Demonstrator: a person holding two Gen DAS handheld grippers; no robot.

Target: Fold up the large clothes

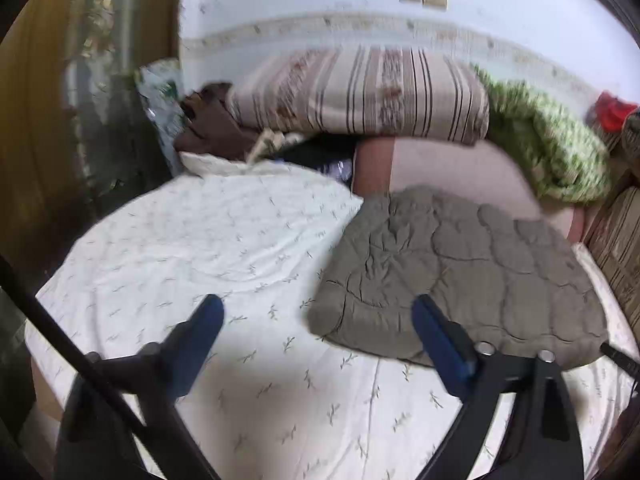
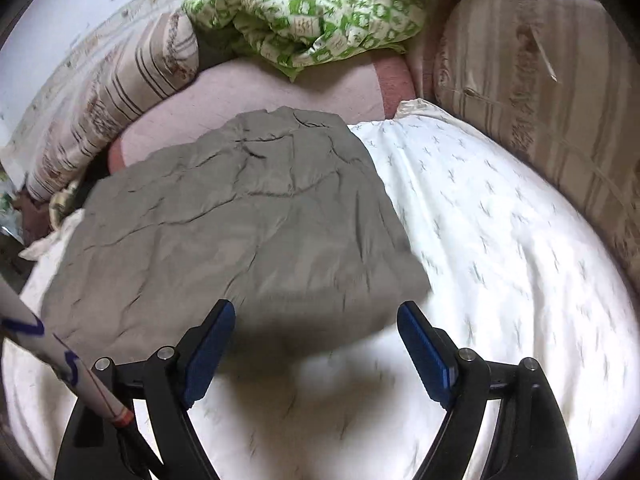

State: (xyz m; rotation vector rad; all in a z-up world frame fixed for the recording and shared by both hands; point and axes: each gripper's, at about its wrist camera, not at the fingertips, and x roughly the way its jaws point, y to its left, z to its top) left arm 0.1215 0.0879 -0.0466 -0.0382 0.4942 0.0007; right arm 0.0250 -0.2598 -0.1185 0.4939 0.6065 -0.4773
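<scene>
Nearest, both claws hang over the white sheet (image 1: 192,248) that covers the near part of the bed: the left claw (image 1: 318,308) with its jaws wide apart and nothing between them, the right claw (image 2: 316,312) likewise spread and empty. Just past their tips lies the grey quilted garment (image 2: 236,216), already folded into a thick, roughly square bundle on the middle of the bed, its near edge on the sheet and its far edge on the pink blanket (image 1: 460,168). The folding looks nearly done, or done. What could go wrong: the padding is puffy, so the bundle may spring open if left unpressed, and a careless claw catching one layer would drag the fold askew. Further back, a striped cushion (image 1: 360,92) and a green patterned cover (image 2: 304,12) sit along the far edge by the wall. No containers show clearly.
</scene>
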